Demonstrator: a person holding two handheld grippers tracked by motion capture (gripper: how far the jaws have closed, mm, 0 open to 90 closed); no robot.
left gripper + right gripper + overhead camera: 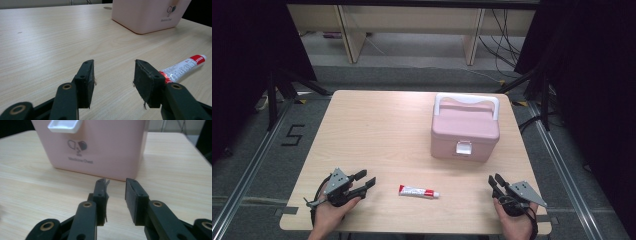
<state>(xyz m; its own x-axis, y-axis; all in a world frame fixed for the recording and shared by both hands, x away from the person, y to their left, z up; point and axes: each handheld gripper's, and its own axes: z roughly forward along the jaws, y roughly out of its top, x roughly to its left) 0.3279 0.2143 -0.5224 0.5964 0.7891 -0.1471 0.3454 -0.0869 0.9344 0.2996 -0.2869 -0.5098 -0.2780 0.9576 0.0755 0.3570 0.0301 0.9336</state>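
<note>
Both grippers' jaws stand apart, empty; tube lies between left gripper and right gripper.

Pale wood worktop w/ pink lidded box, white handle & latch, far right; red-white tube lying flat near centre, well apart from box; grey floor w/ "5" mark at left.

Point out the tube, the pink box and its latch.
tube (418, 191): high view, middle of its body.
pink box (465, 125): high view, centre of the lid.
latch (463, 148): high view, white clasp on the front.
</note>
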